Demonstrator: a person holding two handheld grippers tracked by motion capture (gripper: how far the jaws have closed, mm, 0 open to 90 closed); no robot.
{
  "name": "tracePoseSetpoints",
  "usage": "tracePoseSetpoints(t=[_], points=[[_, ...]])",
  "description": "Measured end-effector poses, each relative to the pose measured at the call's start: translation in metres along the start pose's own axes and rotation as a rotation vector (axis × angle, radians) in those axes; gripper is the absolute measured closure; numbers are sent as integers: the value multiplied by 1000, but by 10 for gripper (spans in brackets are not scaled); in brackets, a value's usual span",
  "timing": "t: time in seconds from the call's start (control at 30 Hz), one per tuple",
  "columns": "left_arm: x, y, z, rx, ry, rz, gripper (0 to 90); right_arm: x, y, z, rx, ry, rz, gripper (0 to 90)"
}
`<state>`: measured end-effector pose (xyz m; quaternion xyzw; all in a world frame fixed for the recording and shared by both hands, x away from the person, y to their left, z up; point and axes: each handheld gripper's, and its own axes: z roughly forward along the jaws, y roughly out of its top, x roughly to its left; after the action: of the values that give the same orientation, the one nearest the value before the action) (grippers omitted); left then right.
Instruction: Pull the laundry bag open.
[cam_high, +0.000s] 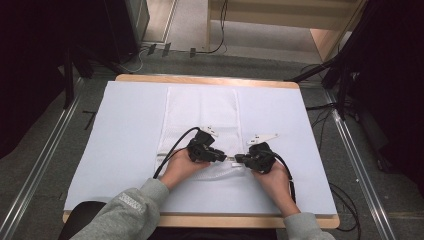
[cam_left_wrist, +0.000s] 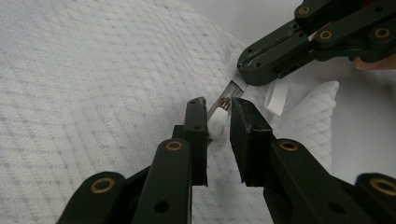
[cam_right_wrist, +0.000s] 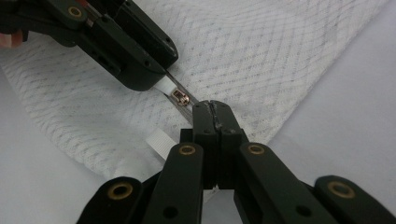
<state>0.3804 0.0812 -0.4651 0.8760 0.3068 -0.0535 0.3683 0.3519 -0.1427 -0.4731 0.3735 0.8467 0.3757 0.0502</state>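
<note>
— Left gripper (cam_left_wrist: 218, 122) clamped on white zipper pull (cam_left_wrist: 216, 125); right gripper (cam_right_wrist: 214, 108) shut on zipper tape.
— White mesh laundry bag (cam_high: 200, 110)?
— Flat mid-table, long axis toward far edge, zipper along near edge.

Wood-edged table (cam_high: 207, 79) covered by a pale blue-white sheet (cam_high: 125, 130). Grey carpet floor (cam_high: 45, 150) all around, with metal floor rails (cam_high: 40, 165) running along both sides of the table. Black curtains (cam_high: 30, 60) left and right, dark stand legs (cam_high: 320, 70) in front of them. Light wooden furniture (cam_high: 295, 15) at far end. Black cables (cam_high: 220, 30) on the floor. Even overhead light, soft shadows.
</note>
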Motion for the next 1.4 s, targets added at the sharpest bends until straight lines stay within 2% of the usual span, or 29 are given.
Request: tracePoseSetpoints(t=[0.17, 0.3, 0.47, 0.57, 0.67, 0.8, 1.03, 1.1, 1.27, 1.4], points=[[-2, 0, 2, 9, -2, 15, 792, 0, 0, 0, -2, -1, 0, 900], [-5, 0, 5, -2, -4, 13, 792, 0, 0, 0, -2, -1, 0, 900], [-6, 0, 7, -5, 9, 27, 835, 1, 0, 0, -1, -1, 6, 900], [-6, 0, 7, -2, 11, 24, 850, 0, -1, 0, -4, -1, 6, 900], [-4, 0, 8, -7, -2, 3, 841, 0, 0, 0, -4, 5, 9, 900], [-5, 1, 8, -8, 3, 26, 848, 2, 1, 2, -9, 1, 0, 900], [0, 1, 6, 10, -30, -6, 878, 0, 0, 3, -20, 11, -7, 900], [2, 2, 6, 11, -45, -31, 878, -1, -1, 3, -23, 18, -3, 900], [3, 3, 4, 24, -53, -35, 879, 3, -1, 3, -22, -3, -39, 900], [6, 3, 3, 31, -75, -67, 880, 3, -1, 3, -23, 1, -39, 900]])
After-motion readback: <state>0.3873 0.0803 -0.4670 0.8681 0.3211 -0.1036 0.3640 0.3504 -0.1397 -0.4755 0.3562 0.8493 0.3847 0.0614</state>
